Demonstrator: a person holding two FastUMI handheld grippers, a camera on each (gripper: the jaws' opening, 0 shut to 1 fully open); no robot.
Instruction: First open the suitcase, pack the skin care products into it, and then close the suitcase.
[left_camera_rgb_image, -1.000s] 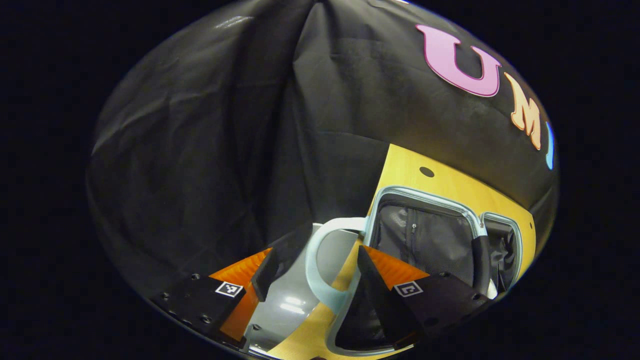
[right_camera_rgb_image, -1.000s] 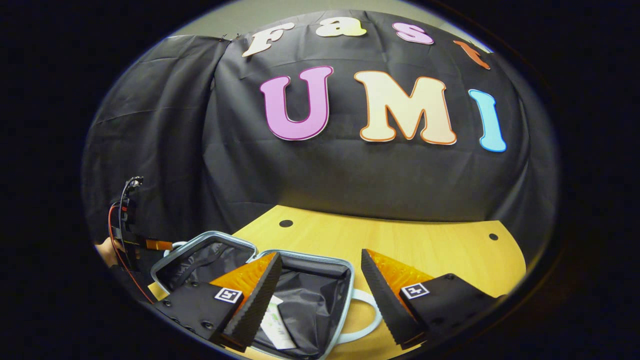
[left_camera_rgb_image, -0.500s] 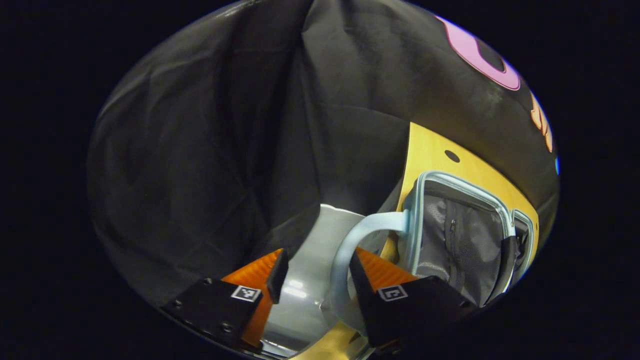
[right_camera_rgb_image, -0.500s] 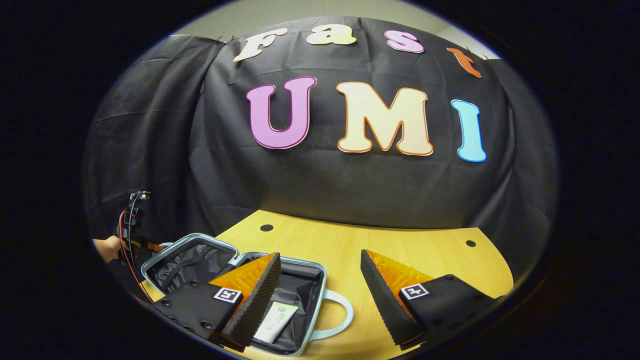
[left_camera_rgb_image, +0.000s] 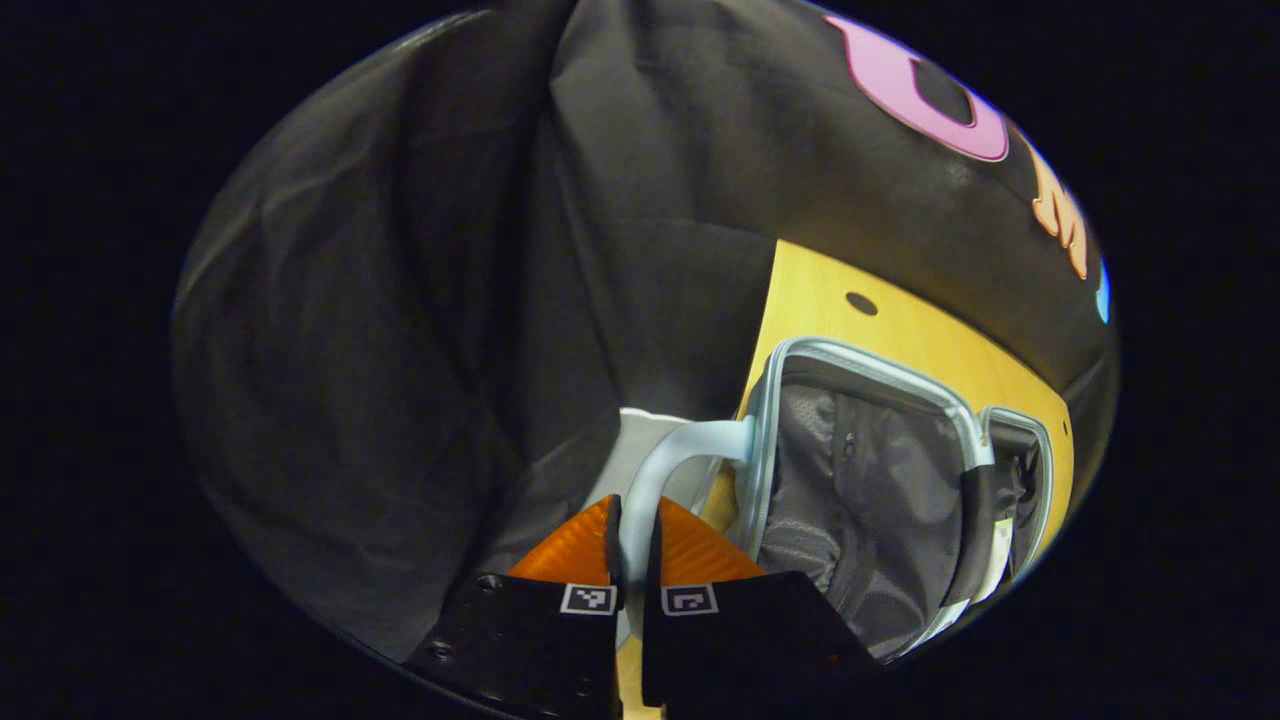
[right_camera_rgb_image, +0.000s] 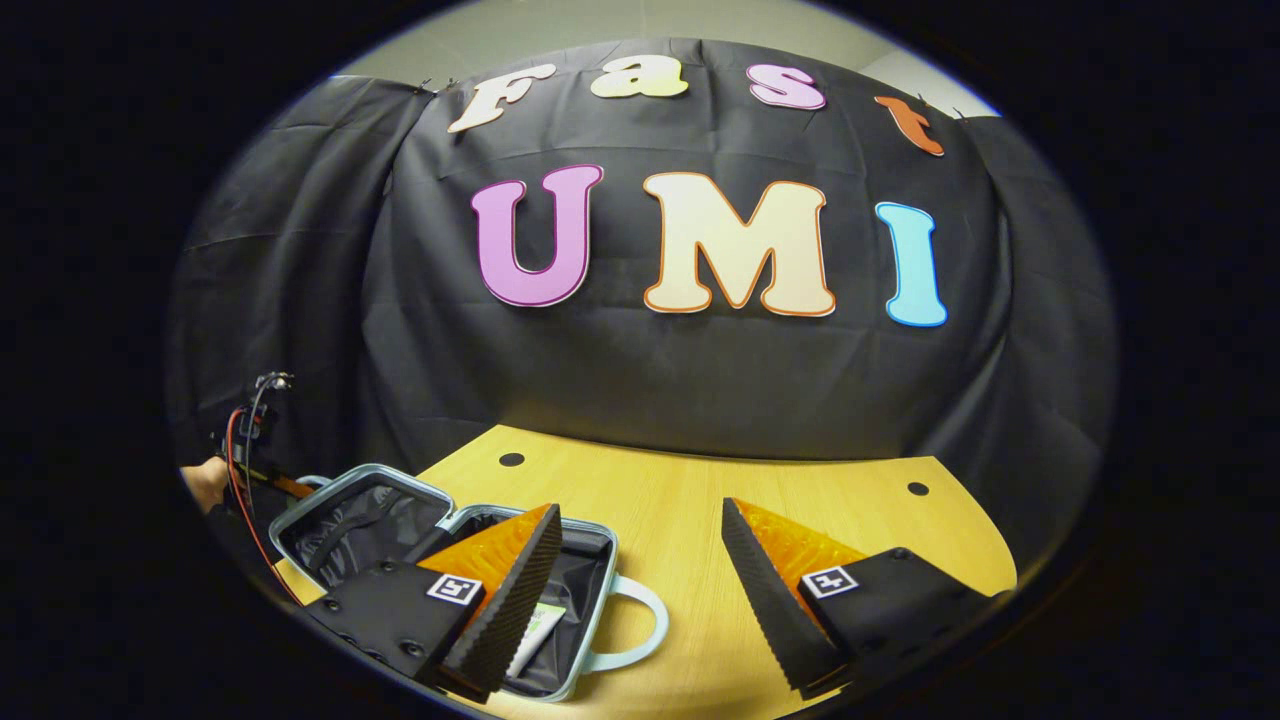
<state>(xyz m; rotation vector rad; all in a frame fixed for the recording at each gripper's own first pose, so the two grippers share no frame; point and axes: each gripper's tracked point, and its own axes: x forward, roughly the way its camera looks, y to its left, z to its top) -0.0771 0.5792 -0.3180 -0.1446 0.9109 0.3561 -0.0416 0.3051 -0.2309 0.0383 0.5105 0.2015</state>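
in the left gripper view we are clamping our left gripper on the pale blue handle of the suitcase; both fingers are pressing on the loop, which is rising from between them and curving over to the right, where it is joining the rim of the raised half. that half is standing just beyond and to the right of our left fingers, showing its grey mesh lining with a zip, and the other half is lying farther right past the hinge. the wooden table is showing beyond the case.

in the right gripper view we are holding our right gripper with its fingers wide apart, gripping nothing, above the table. the open suitcase is lying to the left of and partly behind our right gripper's left finger, with its second handle sitting in the gap between the two fingers. a white skin care tube is lying inside the nearer half, peeking out just beside that left finger. far to the left, past the case, the left gripper with its red wires and the hand holding it are showing at the case's far edge.
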